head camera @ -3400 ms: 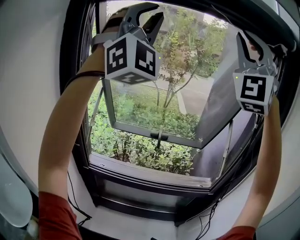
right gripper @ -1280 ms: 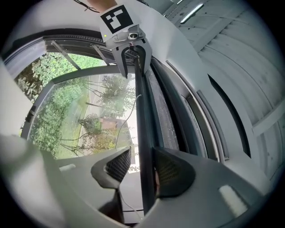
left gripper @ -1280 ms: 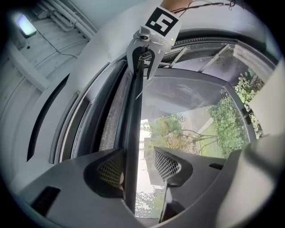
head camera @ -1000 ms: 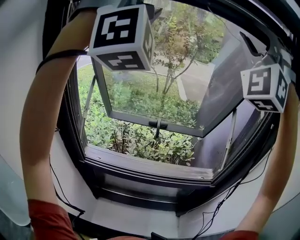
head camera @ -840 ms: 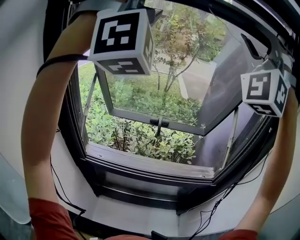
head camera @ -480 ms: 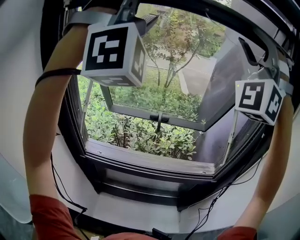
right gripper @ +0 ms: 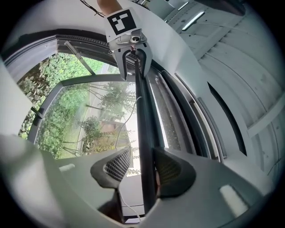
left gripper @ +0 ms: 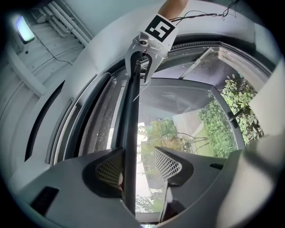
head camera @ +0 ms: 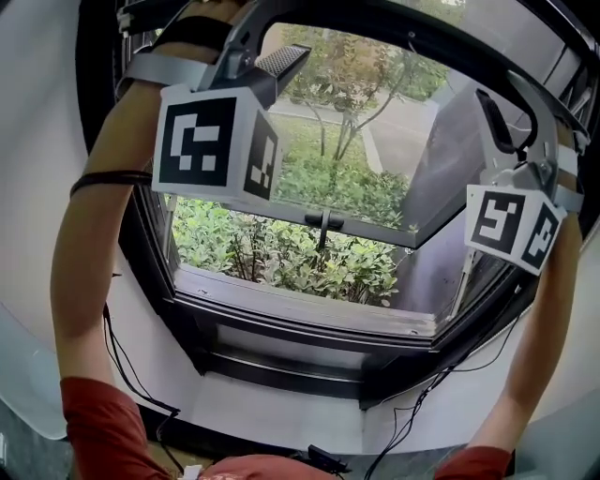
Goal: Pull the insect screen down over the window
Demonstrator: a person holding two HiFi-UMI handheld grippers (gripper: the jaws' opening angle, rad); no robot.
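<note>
Barely begun: the insect screen's pull bar (left gripper: pixel 129 133) sits near the top edge of the window (head camera: pixel 309 314), resting loosely between the parted fingers of the left gripper (left gripper: pixel 138 162) and right gripper (right gripper: pixel 142 167), neither clamped, with nearly the whole opening below uncovered

Below screen bar (head camera: pixel 394 28): open air straight down to sill (head camera: pixel 309 309), room for a hand. Outward of bar: tilted sash (head camera: pixel 412 236) w/ handle (head camera: pixel 323 223) blocks reach. Either end of bar: frame sides (head camera: pixel 150 244) crowd in; stay arm (head camera: pixel 466 272) at rt.
</note>
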